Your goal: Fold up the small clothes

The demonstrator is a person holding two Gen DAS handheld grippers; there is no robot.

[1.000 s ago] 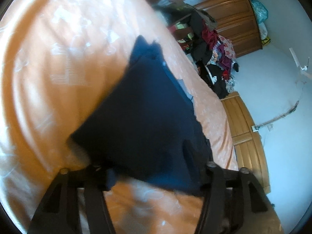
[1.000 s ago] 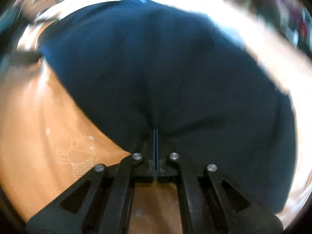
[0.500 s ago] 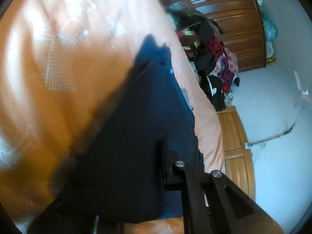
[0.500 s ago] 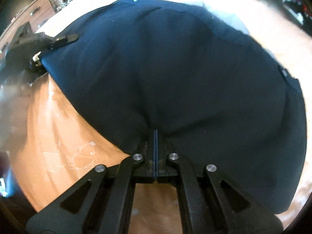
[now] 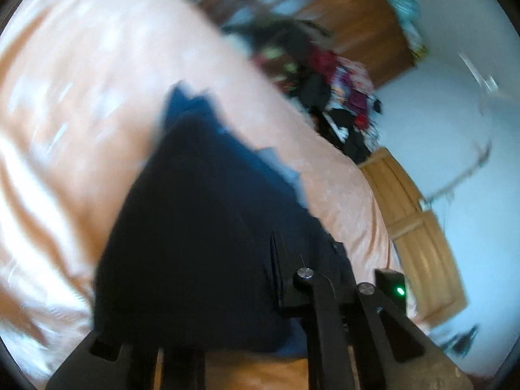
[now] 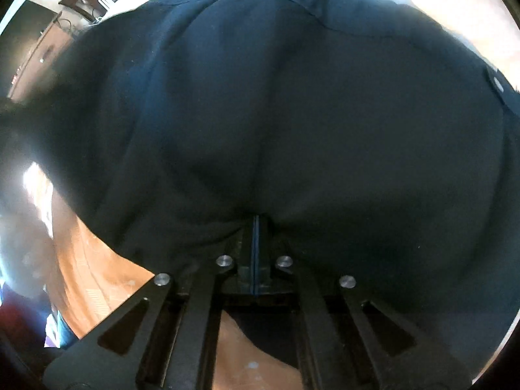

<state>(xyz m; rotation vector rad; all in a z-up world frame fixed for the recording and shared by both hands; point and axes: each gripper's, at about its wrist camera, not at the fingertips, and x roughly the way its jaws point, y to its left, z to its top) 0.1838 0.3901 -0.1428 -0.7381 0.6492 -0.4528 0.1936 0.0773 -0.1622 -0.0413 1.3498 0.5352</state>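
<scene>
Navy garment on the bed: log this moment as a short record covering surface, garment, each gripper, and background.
surface: orange bedsheet with pale print
garment: navy garment, snap studs along its far edge, spread over the sheet
right gripper: shut on the near edge of the garment
left gripper: jaws apart, the cloth draped over it; grip cannot be judged in the blur
background: clothes pile beyond the bed, wooden wardrobe behind it
image quality: left wrist view motion-blurred

Navy blue garment point(image 5: 201, 227) with small silver snaps point(image 6: 497, 82); peach-orange bedsheet point(image 5: 81, 97) with faint white prints; black fingers point(image 5: 282, 279); brown wooden wardrobe point(image 5: 351, 13); pale blue wall point(image 5: 438, 123).
</scene>
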